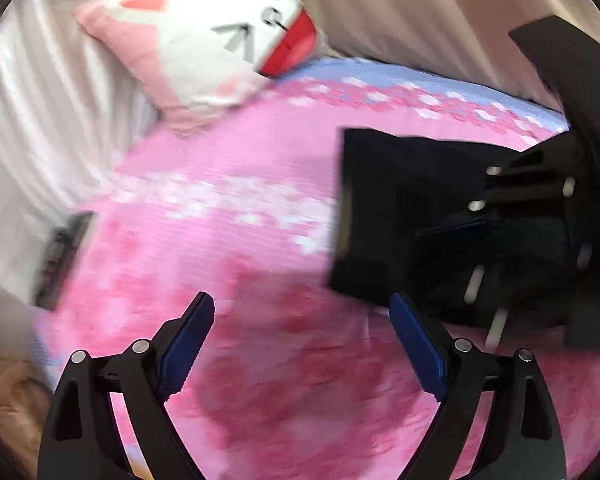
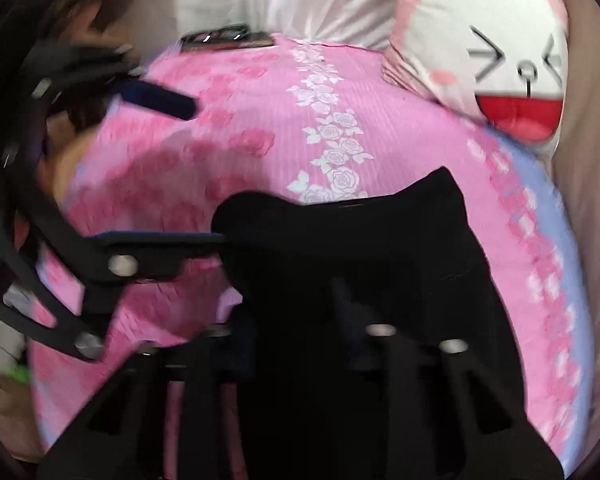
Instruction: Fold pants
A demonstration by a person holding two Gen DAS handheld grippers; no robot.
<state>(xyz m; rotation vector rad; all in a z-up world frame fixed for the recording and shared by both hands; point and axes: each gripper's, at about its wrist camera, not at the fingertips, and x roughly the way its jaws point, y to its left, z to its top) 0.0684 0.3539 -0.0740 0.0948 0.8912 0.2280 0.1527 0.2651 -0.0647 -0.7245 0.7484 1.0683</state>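
Black pants (image 1: 400, 200) lie in a folded bundle on the pink rose-print bed sheet (image 1: 240, 208). In the right wrist view the pants (image 2: 380, 240) fill the lower middle and drape over my right gripper (image 2: 300, 292), whose jaws stand close together, buried in the dark cloth and gripping it. The left wrist view shows that right gripper (image 1: 440, 236) from the side, lying on the bundle. My left gripper (image 1: 300, 300) hangs open over bare sheet just left of the pants, with nothing between its blue pads (image 1: 188, 344). From the right wrist view the left gripper (image 2: 206, 174) stands wide open, its lower finger touching the pants' left edge.
A pink and white rabbit-face pillow (image 1: 220, 40) (image 2: 492, 52) lies at the head of the bed. A dark flat object (image 1: 64, 252) (image 2: 228, 38) rests at the sheet's edge. White cloth (image 1: 40, 120) and a beige curtain (image 1: 440, 8) border the bed.
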